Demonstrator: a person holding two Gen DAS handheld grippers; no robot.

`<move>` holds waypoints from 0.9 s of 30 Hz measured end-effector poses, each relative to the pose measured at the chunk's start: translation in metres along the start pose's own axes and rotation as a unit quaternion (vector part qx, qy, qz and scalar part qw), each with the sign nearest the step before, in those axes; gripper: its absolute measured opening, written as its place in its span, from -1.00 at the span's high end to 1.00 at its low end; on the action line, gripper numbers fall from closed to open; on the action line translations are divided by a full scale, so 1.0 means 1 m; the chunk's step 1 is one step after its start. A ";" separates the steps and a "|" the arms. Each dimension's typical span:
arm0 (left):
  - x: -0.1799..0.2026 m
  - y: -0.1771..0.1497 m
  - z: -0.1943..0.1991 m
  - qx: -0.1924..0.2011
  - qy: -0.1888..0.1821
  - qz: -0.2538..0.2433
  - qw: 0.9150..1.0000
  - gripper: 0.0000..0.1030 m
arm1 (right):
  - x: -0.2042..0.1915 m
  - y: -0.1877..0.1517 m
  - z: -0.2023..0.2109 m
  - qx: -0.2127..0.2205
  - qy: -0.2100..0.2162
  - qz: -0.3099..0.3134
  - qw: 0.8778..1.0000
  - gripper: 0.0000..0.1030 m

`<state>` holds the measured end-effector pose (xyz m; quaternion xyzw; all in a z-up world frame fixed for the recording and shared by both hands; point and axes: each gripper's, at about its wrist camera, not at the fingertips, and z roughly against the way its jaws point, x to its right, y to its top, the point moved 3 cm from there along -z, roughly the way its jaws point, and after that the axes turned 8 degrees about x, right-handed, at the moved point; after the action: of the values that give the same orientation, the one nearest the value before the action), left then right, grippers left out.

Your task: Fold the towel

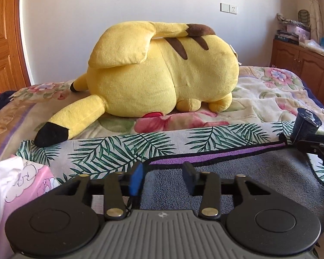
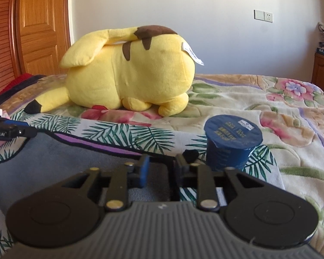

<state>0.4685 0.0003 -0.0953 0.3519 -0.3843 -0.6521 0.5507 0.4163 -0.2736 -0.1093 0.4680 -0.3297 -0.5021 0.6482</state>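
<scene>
A grey towel with a purple stripe and black edging lies flat on a palm-leaf cloth on the bed; it also shows in the right wrist view. My left gripper is open, its fingers low over the towel's far left corner. My right gripper is open with a narrower gap over the towel's far right corner, and its side shows in the left wrist view. The left gripper's tip shows in the right wrist view.
A big yellow plush toy lies on the floral blanket behind the towel. A dark blue cup stands just right of my right gripper. A pink and white bundle sits at left. A wooden cabinet stands at right.
</scene>
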 end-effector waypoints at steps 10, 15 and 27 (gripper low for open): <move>0.001 0.019 0.051 0.009 0.009 -0.001 1.000 -0.03 | -0.016 0.031 0.049 0.009 0.013 -0.008 1.000 0.13; 0.001 0.030 0.084 0.014 0.010 0.000 1.000 -0.18 | -0.023 0.047 0.081 0.015 0.013 -0.014 1.000 0.11; 0.019 0.035 0.158 0.036 0.005 -0.033 0.999 -0.53 | -0.037 0.063 0.146 0.033 0.009 -0.020 0.999 -0.40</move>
<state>0.3418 -0.0038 0.0079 0.3868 -0.3928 -0.6544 0.5176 0.2968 -0.2749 0.0014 0.5003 -0.3311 -0.4992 0.6251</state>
